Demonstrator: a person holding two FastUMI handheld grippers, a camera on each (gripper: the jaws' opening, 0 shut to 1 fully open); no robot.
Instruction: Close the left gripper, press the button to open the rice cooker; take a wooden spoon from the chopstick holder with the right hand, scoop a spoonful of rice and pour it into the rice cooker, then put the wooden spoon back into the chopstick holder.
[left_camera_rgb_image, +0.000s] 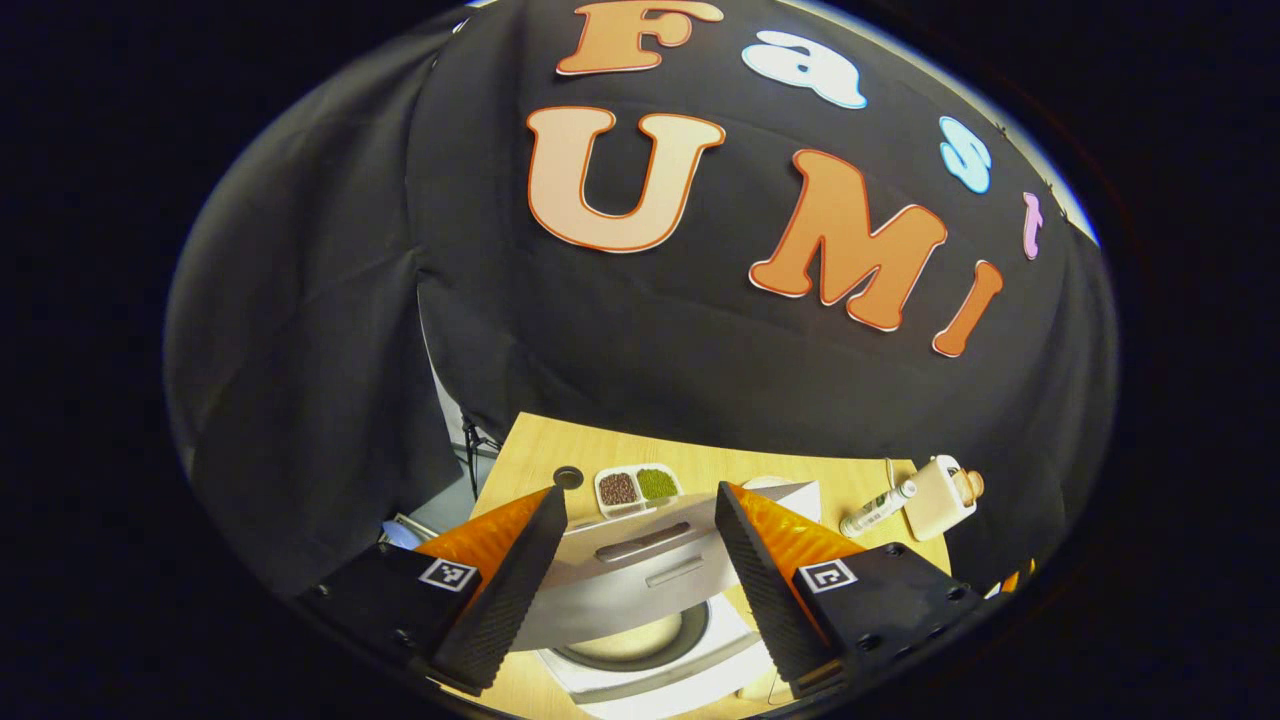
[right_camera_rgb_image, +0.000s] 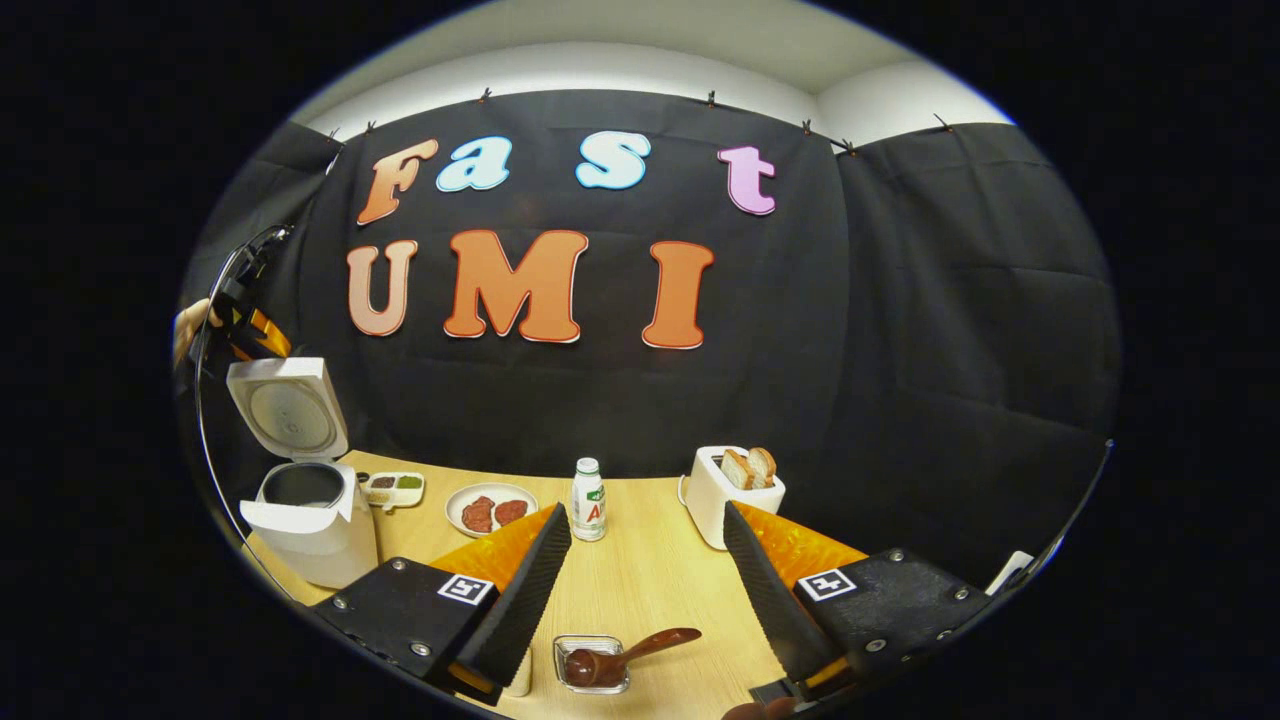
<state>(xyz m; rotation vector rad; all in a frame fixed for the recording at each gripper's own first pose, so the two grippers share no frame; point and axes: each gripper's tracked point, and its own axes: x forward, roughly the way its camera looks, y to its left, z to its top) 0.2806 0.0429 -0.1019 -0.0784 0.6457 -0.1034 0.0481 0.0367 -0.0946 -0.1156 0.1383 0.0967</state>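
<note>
Your right gripper (right_camera_rgb_image: 648, 590) hangs with jaws spread over the wooden spoon (right_camera_rgb_image: 625, 655), whose bowl rests in a small glass dish (right_camera_rgb_image: 590, 664) on the tabletop (right_camera_rgb_image: 650, 560). Your left gripper (left_camera_rgb_image: 640, 575) is spread above the open rice cooker (left_camera_rgb_image: 640, 640).

One rice cooker (right_camera_rgb_image: 305, 520), one toaster (right_camera_rgb_image: 722, 495) (two bread slices (right_camera_rgb_image: 749, 467)), one bottle (right_camera_rgb_image: 589, 499).

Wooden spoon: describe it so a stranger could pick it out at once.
Start at the white rice cooker with its lid up at the table's left end, then come to the near edge between the right tongs. The wooden spoon lies there, its bowl in a small clear dish, the only long-handled dark brown utensil.
</note>
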